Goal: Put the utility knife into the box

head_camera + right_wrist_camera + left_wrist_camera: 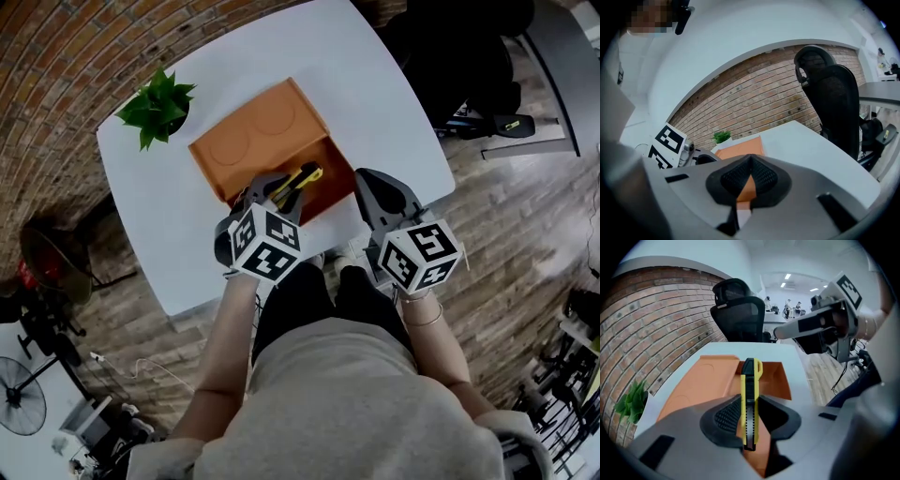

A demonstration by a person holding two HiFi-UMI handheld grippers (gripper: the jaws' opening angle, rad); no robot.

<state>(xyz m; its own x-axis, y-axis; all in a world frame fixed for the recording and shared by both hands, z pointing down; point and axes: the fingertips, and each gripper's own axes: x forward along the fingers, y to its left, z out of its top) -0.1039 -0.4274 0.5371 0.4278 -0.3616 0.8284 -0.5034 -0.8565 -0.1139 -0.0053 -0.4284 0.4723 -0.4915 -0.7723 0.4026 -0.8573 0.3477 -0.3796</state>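
Observation:
The orange box point(330, 161) lies open on the white table point(375, 84), its lid point(253, 141) folded back to the left. My left gripper point(281, 192) is shut on the yellow-and-black utility knife point(300, 180) and holds it over the box's near edge. In the left gripper view the knife point(750, 394) stands on edge between the ribbed pads point(727, 414), pointing out over the box point(776, 376). My right gripper point(375, 192) hovers to the right of the box with nothing in it. In its own view, that right gripper point(750, 161) has its jaw tips meeting.
A small potted plant point(157, 105) stands at the table's left corner. A black office chair point(740, 317) sits beyond the far side of the table. A brick wall point(754, 101) runs along the left. The table's front edge is right below both grippers.

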